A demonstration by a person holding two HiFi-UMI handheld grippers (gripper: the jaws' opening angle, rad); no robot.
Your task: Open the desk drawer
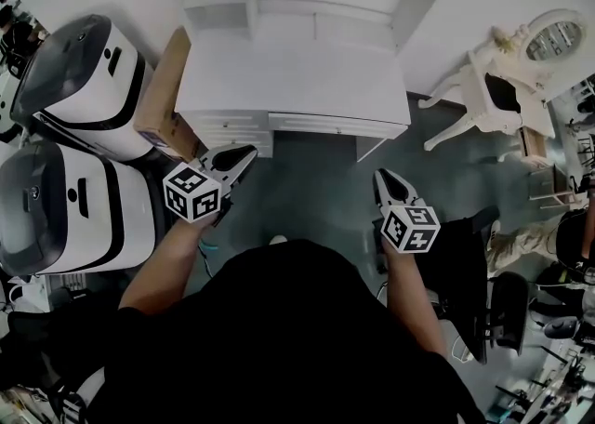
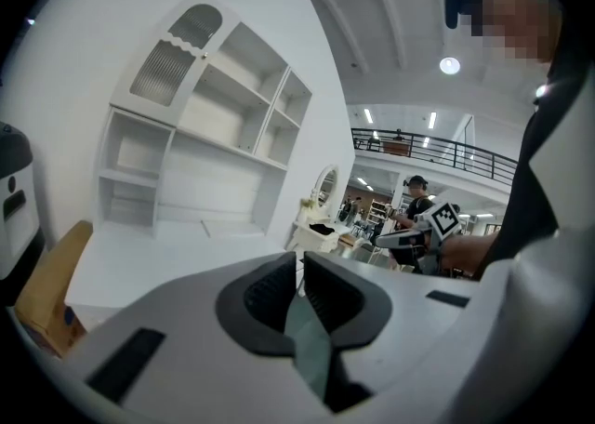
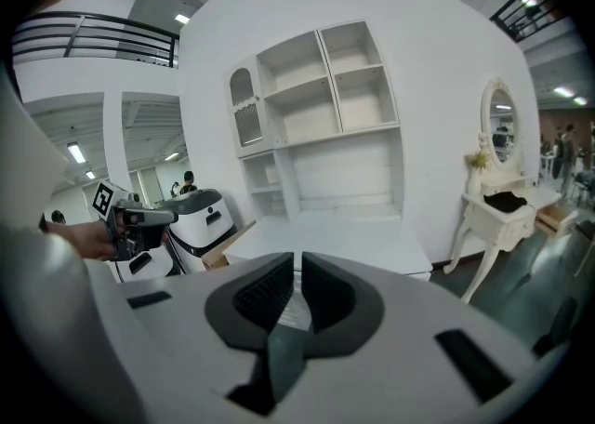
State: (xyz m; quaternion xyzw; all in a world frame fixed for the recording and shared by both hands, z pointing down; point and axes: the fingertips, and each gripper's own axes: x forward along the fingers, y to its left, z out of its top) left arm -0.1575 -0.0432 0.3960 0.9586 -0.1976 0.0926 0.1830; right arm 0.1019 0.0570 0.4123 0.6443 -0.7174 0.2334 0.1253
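Just short of the white desk [image 1: 293, 78], the left gripper [image 1: 244, 154] and the right gripper [image 1: 382, 178] point at its front, each with jaws clenched on nothing. The desk drawer [image 1: 337, 125] sits closed under the tabletop, apart from both grippers, with a cardboard box [image 1: 163, 97] beside the desk.

A black short-sleeved top [image 1: 279, 338] is worn. The left tool [image 1: 247, 152] and the right tool [image 1: 379, 176] are coloured white, padded in dark grey and marked with black-and-white cubes [image 1: 192, 192].

One desk [image 1: 288, 78]; two white machines [image 1: 102, 87] [image 1: 93, 204]; one cardboard box [image 1: 164, 89]; one vanity table [image 1: 477, 87]; one round mirror [image 1: 555, 38]
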